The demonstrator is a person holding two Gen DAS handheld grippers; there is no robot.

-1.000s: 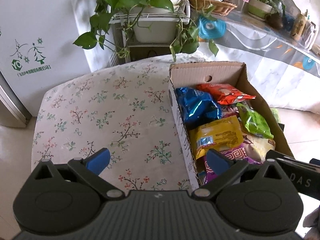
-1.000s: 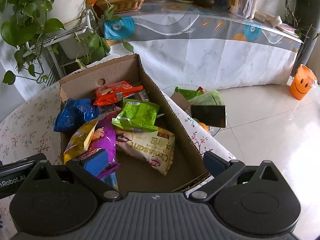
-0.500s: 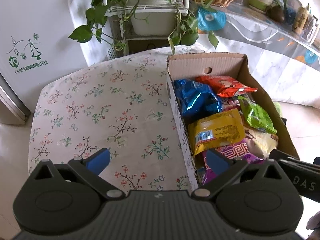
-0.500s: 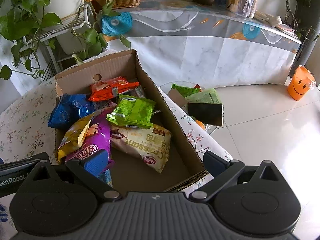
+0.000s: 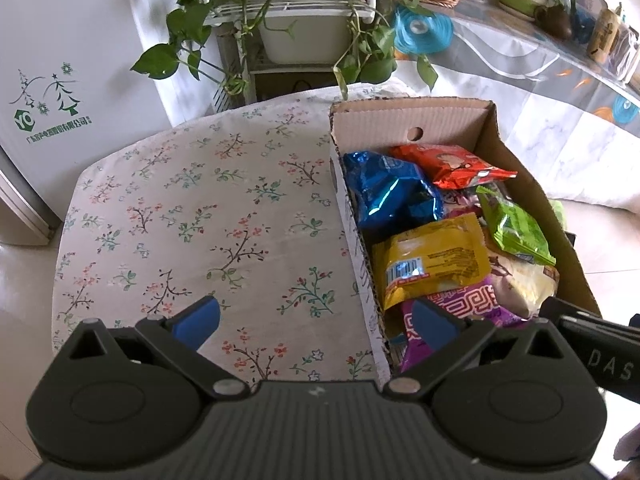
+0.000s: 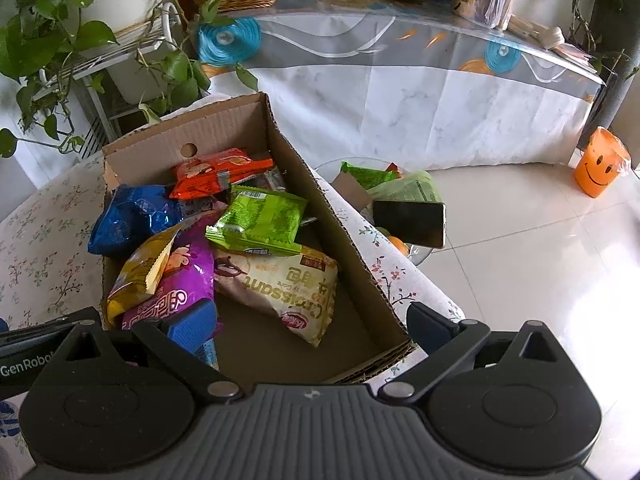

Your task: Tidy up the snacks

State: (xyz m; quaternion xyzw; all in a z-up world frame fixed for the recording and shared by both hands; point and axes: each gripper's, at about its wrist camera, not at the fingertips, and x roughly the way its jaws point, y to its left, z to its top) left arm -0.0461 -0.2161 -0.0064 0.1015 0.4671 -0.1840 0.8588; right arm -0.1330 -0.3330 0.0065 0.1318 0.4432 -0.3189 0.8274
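Observation:
An open cardboard box (image 5: 412,116) (image 6: 344,240) stands on the right side of a floral-cloth table (image 5: 192,216). Inside lie several snack packs: a blue one (image 5: 384,192) (image 6: 128,216), an orange-red one (image 5: 452,164) (image 6: 216,168), a green one (image 5: 512,228) (image 6: 260,220), a yellow one (image 5: 432,264) (image 6: 140,268), a purple one (image 6: 180,284) and a pale croissant pack (image 6: 292,288). My left gripper (image 5: 316,320) is open, straddling the box's left wall near its front corner. Over the box's front end my right gripper (image 6: 308,324) is open too. Neither holds anything.
A plant stand with trailing leaves (image 5: 304,36) rises behind the table, and a white fridge (image 5: 60,60) is at the left. A long covered table (image 6: 400,92) runs behind. A low glass side table with a phone (image 6: 408,224) and an orange smiley bucket (image 6: 600,164) are at the right.
Both grippers have pulled back and up a little, so the box and table sit lower and wider in view. Both stay open; the snacks have not moved.

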